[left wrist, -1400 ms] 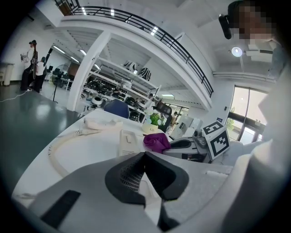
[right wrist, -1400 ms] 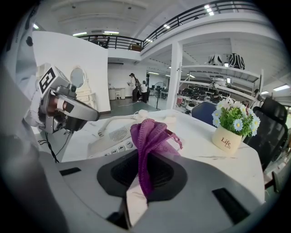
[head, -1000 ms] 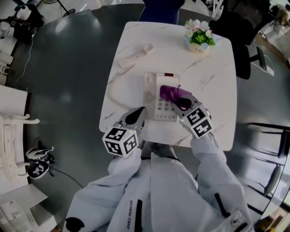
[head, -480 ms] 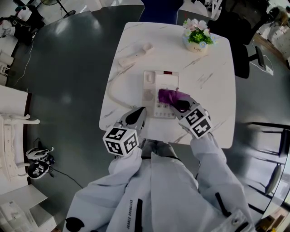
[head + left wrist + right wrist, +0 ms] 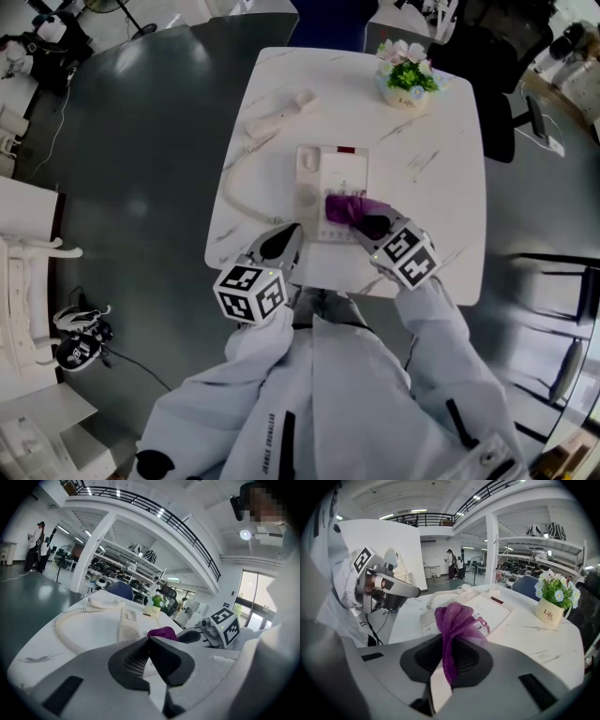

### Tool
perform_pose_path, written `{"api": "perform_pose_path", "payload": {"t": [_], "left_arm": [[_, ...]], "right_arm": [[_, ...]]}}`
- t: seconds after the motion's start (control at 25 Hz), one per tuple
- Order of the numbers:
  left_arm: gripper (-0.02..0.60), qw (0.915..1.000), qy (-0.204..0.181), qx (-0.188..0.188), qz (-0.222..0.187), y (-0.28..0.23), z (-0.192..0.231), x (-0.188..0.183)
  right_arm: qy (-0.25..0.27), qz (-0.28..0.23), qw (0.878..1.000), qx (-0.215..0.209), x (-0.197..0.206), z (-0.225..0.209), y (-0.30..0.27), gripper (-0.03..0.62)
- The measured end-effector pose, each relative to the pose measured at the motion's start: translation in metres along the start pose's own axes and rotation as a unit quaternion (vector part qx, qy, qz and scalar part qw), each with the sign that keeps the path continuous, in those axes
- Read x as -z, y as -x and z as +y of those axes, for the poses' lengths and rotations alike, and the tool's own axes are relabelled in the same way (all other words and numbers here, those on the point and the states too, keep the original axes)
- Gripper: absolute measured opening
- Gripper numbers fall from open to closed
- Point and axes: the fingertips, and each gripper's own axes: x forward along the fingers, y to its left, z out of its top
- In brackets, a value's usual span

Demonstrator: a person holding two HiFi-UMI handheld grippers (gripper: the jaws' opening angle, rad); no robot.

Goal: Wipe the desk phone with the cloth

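A white desk phone point(image 5: 319, 178) lies in the middle of the white marble table point(image 5: 441, 187). Its handset point(image 5: 279, 114) is off the base, at the far left, joined by a coiled cord point(image 5: 232, 192). My right gripper point(image 5: 367, 225) is shut on a purple cloth point(image 5: 343, 207), which rests on the keypad's near right part. In the right gripper view the cloth point(image 5: 453, 620) hangs from the jaws over the phone point(image 5: 487, 609). My left gripper point(image 5: 281, 242) is shut on nothing, at the table's near edge left of the phone point(image 5: 126, 624).
A small pot of flowers point(image 5: 405, 80) stands at the table's far right corner. A black office chair point(image 5: 511, 112) is beyond the table's right side. Dark floor surrounds the table, with white furniture point(image 5: 28, 281) at the left.
My right gripper has drawn the purple cloth toward me over the keypad, a little to the left. The left gripper has stayed put.
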Motion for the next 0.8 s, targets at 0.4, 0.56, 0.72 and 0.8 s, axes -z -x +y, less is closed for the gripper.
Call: {"api": "perform_pose_path", "payload": {"t": [0.4, 0.56, 0.72, 0.8], "left_arm": [[-0.002, 1.0, 0.004, -0.003, -0.002, 0.0, 0.0, 0.0], [-0.003, 1.0, 0.004, -0.001, -0.001, -0.003, -0.001, -0.001], [-0.002, 1.0, 0.003, 0.0, -0.001, -0.006, -0.002, -0.002], [-0.002, 1.0, 0.003, -0.001, -0.001, -0.006, -0.002, -0.002]], "right_arm": [[-0.007, 0.024, 0.999, -0.045, 0.012, 0.021, 0.002, 0.037], [-0.013, 0.027, 0.998, -0.062, 0.014, 0.024, 0.002, 0.037], [-0.014, 0.035, 0.996, -0.075, 0.017, 0.028, 0.004, 0.037], [-0.012, 0.039, 0.996, -0.084, 0.018, 0.032, 0.006, 0.037]]}}
